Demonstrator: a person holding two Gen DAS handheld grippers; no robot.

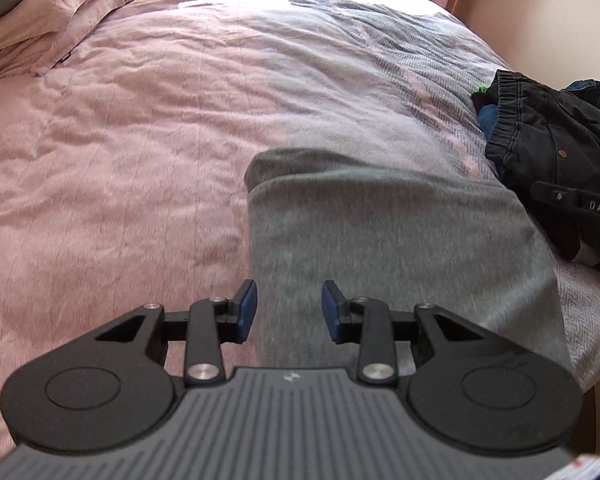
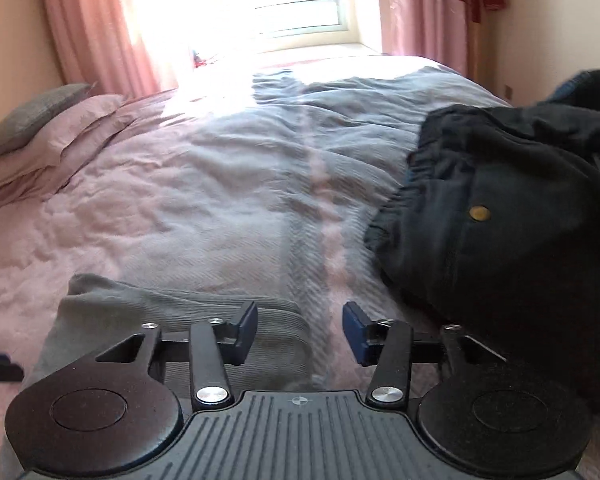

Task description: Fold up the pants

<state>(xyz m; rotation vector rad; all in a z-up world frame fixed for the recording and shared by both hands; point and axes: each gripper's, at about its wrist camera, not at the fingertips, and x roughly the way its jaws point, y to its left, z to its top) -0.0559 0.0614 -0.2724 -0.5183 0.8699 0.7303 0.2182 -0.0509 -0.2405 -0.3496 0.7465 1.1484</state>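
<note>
Grey folded pants (image 1: 380, 240) lie flat on the bed, their folded edge toward the far side. My left gripper (image 1: 289, 308) hovers over their near left part, open, with nothing between its blue pads (image 1: 246, 308). In the right wrist view the same grey pants (image 2: 160, 312) lie at the lower left. My right gripper (image 2: 302, 332) stands open above their right edge and the blanket, holding nothing. A heap of dark pants (image 2: 500, 220) with a brass button sits just to its right; the heap (image 1: 548, 148) also shows at the right edge of the left wrist view.
The bed has a pink duvet (image 1: 100, 140) on the left and a grey herringbone blanket (image 2: 300, 168) on the right. Pillows (image 1: 60, 20) and a grey cushion (image 2: 36, 116) lie at the far left. Beyond the bed are a window (image 2: 300, 8) and pink curtains (image 2: 92, 28). A wall (image 2: 540, 40) runs along the right.
</note>
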